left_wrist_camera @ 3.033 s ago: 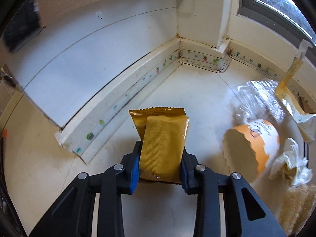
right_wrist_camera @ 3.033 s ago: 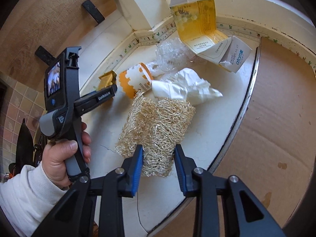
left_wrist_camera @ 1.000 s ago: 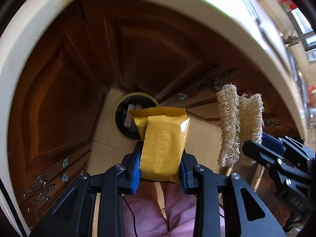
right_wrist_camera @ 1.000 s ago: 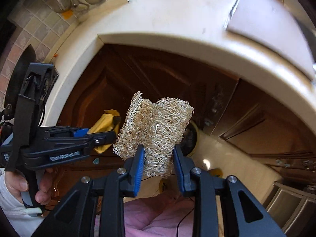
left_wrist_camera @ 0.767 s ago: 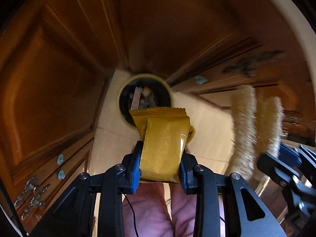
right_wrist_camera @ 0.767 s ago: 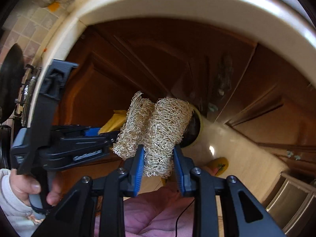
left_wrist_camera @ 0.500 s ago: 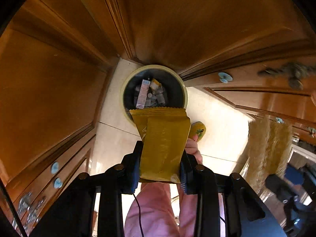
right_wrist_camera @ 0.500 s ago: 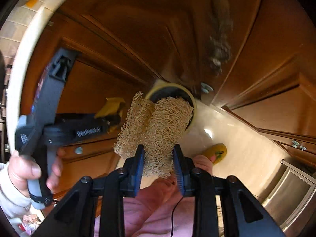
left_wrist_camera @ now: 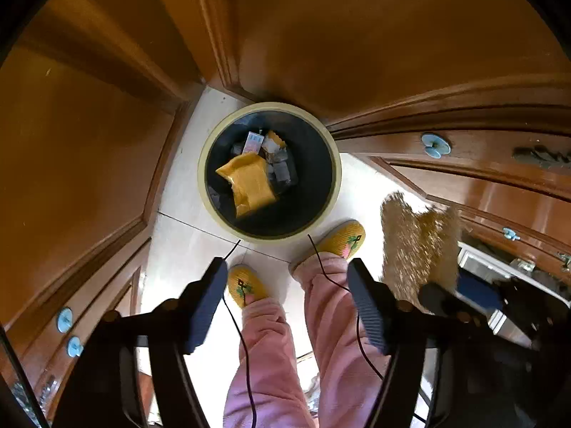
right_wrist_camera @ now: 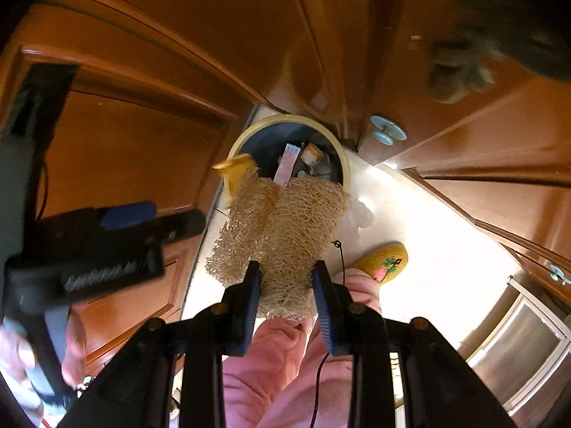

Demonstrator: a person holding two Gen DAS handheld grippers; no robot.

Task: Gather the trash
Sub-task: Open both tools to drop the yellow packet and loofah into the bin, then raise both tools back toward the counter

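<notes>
A round bin (left_wrist_camera: 335,178) with a pale yellow rim stands on the floor in a cabinet corner, with trash inside. The yellow wrapper (left_wrist_camera: 249,183) is loose within the bin's mouth, clear of my left gripper (left_wrist_camera: 287,267). That gripper hangs above the bin and its jaws are opening with nothing between them. My right gripper (right_wrist_camera: 285,278) is shut on a tan loofah (right_wrist_camera: 282,228) and holds it just above the bin (right_wrist_camera: 344,167). In the right wrist view the wrapper (right_wrist_camera: 235,174) shows by the bin's left rim, and the left gripper (right_wrist_camera: 194,221) is at the left, blurred.
Brown wooden cabinet doors (left_wrist_camera: 89,142) with pale blue knobs (left_wrist_camera: 435,144) close in around the bin. A person's pink trouser legs (left_wrist_camera: 271,356) and yellow slippers (left_wrist_camera: 344,237) stand right in front of it. Black cables (left_wrist_camera: 242,339) hang down. A steel appliance (right_wrist_camera: 521,342) is at the lower right.
Both grippers have come down from the counter to just above the bin. The left jaws have opened and the yellow wrapper has dropped from them into the bin's mouth. The loofah stays gripped.
</notes>
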